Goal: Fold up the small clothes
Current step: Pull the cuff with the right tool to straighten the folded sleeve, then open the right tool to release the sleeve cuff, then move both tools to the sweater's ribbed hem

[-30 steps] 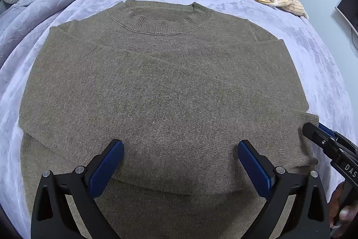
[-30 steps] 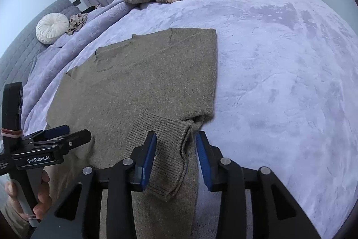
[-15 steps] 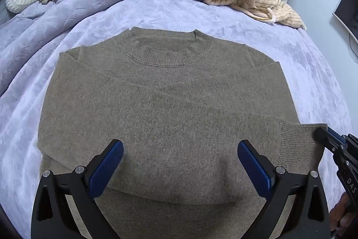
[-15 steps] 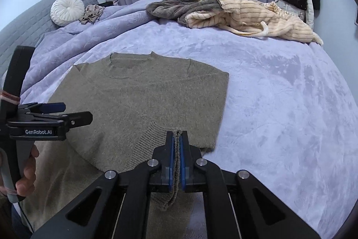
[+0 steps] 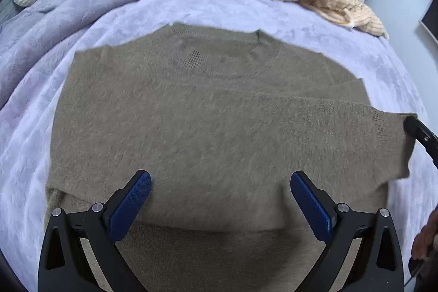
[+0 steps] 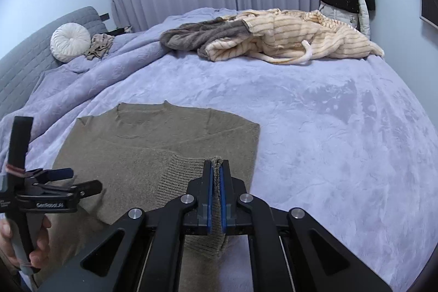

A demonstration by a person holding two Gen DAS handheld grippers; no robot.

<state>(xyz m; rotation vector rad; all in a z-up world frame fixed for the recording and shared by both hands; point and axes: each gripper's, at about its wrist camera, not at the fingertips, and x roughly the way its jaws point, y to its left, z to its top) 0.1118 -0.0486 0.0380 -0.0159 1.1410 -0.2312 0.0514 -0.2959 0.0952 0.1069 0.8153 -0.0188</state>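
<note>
your left gripper (image 5: 220,196) and right gripper (image 6: 216,189): matte black frames, silver screws, textured blue pads (image 5: 128,203). white "genrobot.ai" lettering on the left one; red band round its black upright handle. bare skin on your left hand (image 6: 15,245).

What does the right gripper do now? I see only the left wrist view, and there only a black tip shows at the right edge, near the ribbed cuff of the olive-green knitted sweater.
Observer: The right gripper is shut on the ribbed cuff of the olive-green knitted sweater; the knit is pinched between its blue pads.
Operator: Is the cuff flat on the lilac plush blanket?
Observer: No, at the pads the cuff edge stands upright, and the rest hangs below them, over the lilac plush blanket.
Operator: And my left gripper?
Observer: The left gripper is open and holds nothing, over the sweater's left part.
</note>
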